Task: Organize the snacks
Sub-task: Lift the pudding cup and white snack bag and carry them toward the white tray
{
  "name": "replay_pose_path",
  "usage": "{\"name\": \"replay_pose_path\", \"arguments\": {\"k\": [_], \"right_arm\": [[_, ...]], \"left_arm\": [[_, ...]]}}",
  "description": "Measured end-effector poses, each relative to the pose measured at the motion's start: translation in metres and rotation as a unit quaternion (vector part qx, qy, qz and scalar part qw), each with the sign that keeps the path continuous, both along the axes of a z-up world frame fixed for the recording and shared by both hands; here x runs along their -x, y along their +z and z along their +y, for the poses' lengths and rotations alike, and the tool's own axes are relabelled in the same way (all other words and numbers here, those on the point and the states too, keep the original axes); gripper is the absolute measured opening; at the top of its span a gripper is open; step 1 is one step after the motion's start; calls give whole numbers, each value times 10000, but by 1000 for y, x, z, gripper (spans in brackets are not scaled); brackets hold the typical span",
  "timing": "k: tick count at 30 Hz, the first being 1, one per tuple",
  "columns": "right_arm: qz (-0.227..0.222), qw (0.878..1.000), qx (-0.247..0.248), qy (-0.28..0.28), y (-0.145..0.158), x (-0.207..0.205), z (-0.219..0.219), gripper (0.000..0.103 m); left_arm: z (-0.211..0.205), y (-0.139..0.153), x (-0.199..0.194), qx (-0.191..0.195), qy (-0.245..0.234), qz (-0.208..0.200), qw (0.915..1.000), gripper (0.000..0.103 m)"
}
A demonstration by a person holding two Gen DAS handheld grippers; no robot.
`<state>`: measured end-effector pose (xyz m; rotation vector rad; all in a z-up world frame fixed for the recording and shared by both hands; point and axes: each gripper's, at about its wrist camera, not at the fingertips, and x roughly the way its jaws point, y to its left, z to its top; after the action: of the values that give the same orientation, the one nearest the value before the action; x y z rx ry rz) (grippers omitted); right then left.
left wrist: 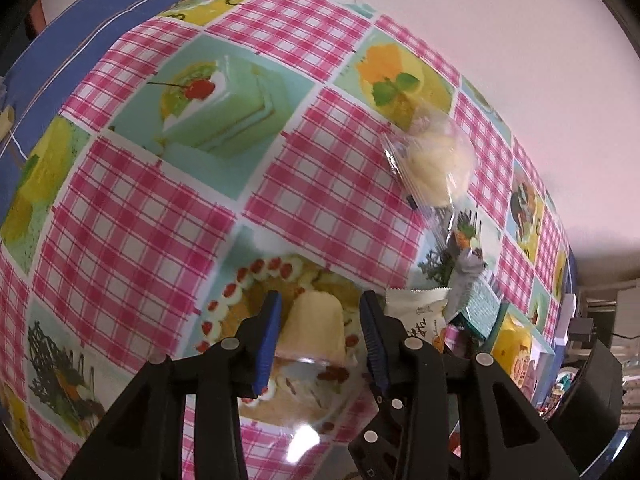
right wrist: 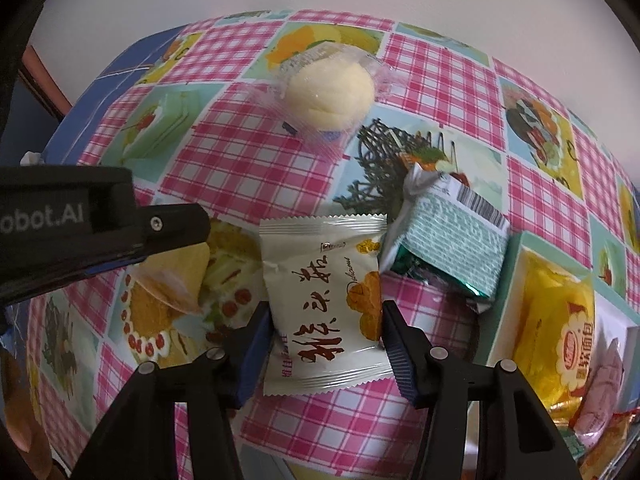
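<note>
I am looking across a table under a pink checked tablecloth (left wrist: 132, 232) printed with cake pictures, a blue cloth (left wrist: 100, 12) showing at its far left edge and a plain pale wall (left wrist: 500, 32) rising behind it.

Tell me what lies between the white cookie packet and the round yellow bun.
Nothing lies there: in the right wrist view, only bare tablecloth runs from the white packet to the bun.
</note>
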<state>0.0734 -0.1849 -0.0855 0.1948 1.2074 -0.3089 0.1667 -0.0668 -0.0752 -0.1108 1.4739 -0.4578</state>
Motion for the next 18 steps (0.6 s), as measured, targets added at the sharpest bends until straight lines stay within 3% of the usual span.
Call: {"name": "replay_pose_path", "arguments": {"k": [2, 18], "right_arm": [[16, 10000, 4, 2, 0, 4, 1, 57], [51, 10000, -18, -26, -6, 40, 16, 57]], "left_arm": [[1, 0, 3, -6, -13, 22, 10000, 48], [0, -13, 17, -76, -56, 146, 9998, 53]]}}
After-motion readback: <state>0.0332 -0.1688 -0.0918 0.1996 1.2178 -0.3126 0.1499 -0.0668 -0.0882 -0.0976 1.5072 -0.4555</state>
